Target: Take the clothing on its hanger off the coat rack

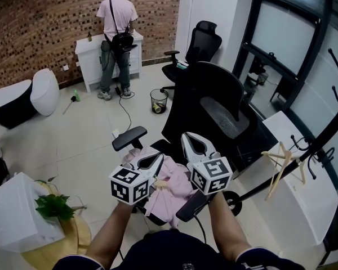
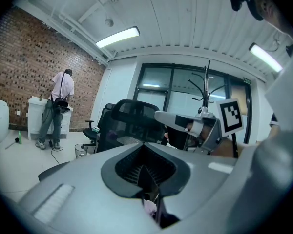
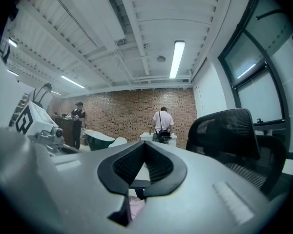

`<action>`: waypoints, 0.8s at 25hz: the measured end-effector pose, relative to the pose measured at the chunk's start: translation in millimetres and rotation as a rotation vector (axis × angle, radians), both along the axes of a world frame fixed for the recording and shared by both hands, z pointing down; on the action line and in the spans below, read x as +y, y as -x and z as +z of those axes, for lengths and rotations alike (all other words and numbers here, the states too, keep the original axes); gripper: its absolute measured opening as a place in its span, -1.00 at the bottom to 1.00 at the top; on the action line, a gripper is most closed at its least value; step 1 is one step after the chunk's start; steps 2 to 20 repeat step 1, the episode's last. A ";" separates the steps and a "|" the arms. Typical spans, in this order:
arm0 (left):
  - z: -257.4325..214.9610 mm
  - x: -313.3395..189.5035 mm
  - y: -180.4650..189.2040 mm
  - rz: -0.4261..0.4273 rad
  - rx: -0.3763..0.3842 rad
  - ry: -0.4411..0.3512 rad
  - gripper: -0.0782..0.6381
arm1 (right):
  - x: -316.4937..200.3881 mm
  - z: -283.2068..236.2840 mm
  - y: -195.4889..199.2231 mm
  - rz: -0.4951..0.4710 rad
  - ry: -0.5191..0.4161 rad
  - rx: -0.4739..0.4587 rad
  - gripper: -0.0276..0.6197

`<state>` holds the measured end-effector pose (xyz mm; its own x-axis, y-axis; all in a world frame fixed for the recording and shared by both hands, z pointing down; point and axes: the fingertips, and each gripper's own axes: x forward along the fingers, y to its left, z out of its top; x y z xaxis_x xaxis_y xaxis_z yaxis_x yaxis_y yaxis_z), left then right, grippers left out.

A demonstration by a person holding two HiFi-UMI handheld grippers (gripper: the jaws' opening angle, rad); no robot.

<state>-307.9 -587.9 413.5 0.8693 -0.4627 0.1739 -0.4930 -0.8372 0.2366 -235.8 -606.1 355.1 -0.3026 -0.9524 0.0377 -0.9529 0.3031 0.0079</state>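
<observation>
A pink garment [image 1: 172,189] lies crumpled on the seat of a black office chair [image 1: 214,97], with a bit of wooden hanger [image 1: 160,184] showing in it. My left gripper [image 1: 159,158] and right gripper [image 1: 187,136] hover side by side just above the garment, pointing away from me. Both have their jaws shut with nothing between them. A sliver of pink cloth [image 2: 149,207] shows under the left gripper [image 2: 144,144], and more pink cloth [image 3: 136,206] under the right gripper [image 3: 145,143]. The black coat rack [image 1: 322,135] stands at the right, with a bare wooden hanger [image 1: 283,167] on it.
A second black chair [image 1: 200,43] and a waste bin [image 1: 158,100] stand further off. A person [image 1: 117,16] stands at a white cabinet by the brick wall. A white table [image 1: 296,210] lies under the rack. A potted plant [image 1: 53,206] sits on a round table at my left.
</observation>
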 end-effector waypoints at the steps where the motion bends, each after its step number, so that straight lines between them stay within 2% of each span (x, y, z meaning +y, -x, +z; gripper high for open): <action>1: 0.1 0.0 0.2 0.001 -0.001 0.000 -0.75 | 0.1 0.4 0.3 0.000 0.001 0.000 -0.91; 20: 0.1 0.0 0.2 0.001 -0.001 0.000 -0.75 | 0.1 0.4 0.3 0.000 0.001 0.000 -0.91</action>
